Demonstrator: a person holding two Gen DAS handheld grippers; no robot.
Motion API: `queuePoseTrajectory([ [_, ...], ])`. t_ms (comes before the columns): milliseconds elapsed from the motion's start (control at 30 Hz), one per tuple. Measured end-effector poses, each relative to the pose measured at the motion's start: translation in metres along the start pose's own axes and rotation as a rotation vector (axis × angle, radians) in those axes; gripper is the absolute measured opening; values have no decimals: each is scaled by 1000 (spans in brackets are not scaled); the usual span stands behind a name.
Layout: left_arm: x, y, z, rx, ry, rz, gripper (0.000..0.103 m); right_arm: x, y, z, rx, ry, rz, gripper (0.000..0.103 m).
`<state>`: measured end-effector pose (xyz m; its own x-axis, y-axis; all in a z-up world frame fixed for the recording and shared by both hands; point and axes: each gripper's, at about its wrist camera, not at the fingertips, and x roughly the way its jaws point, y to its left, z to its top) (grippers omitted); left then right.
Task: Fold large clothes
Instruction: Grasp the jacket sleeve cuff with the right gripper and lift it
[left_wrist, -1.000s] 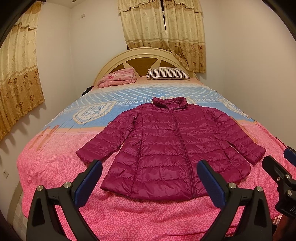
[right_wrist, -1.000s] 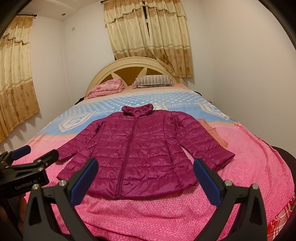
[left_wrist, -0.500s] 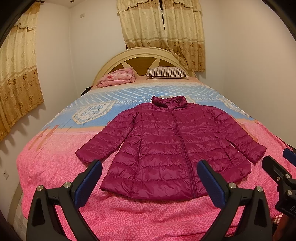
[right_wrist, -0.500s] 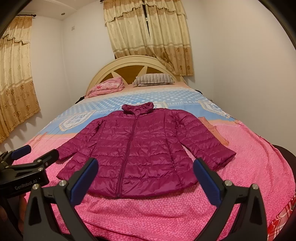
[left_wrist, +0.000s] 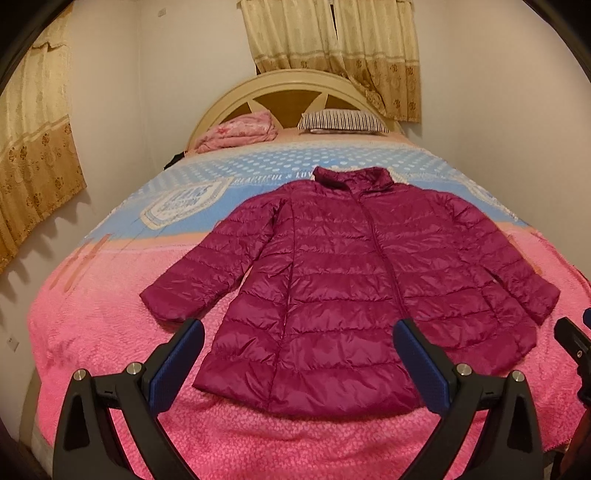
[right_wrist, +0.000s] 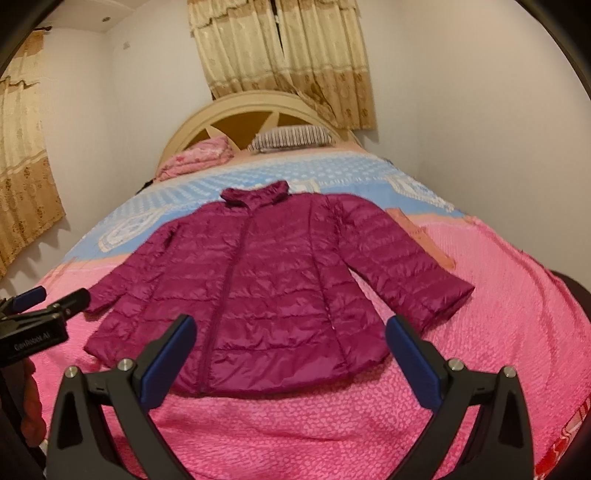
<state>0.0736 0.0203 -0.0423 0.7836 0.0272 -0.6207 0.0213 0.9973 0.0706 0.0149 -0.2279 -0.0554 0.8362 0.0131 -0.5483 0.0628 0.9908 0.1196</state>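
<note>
A magenta quilted puffer jacket (left_wrist: 343, 280) lies flat and zipped on the bed, collar toward the headboard, both sleeves spread out; it also shows in the right wrist view (right_wrist: 266, 288). My left gripper (left_wrist: 297, 354) is open and empty, held above the jacket's hem near its left half. My right gripper (right_wrist: 290, 350) is open and empty, above the hem toward the right half. Each gripper shows at the edge of the other's view: the right gripper (left_wrist: 576, 343) and the left gripper (right_wrist: 40, 314).
The bed has a pink and blue blanket (left_wrist: 110, 332). A striped pillow (left_wrist: 343, 122) and a folded pink quilt (left_wrist: 240, 131) lie by the cream headboard (left_wrist: 295, 83). Walls stand close on both sides, with curtains (left_wrist: 33, 147) at left and behind.
Both grippers have moved forward and slightly lower toward the jacket, which now looks larger. Both stay open and empty.
</note>
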Motion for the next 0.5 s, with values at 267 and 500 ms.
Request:
queuePoseTrajectory([
  [267, 60, -5, 18, 10, 43, -17, 102, 55, -51, -2, 114, 90, -48, 103],
  [500, 116, -16, 41, 19, 54, 24, 102, 97, -113, 0, 258, 169, -114, 97],
])
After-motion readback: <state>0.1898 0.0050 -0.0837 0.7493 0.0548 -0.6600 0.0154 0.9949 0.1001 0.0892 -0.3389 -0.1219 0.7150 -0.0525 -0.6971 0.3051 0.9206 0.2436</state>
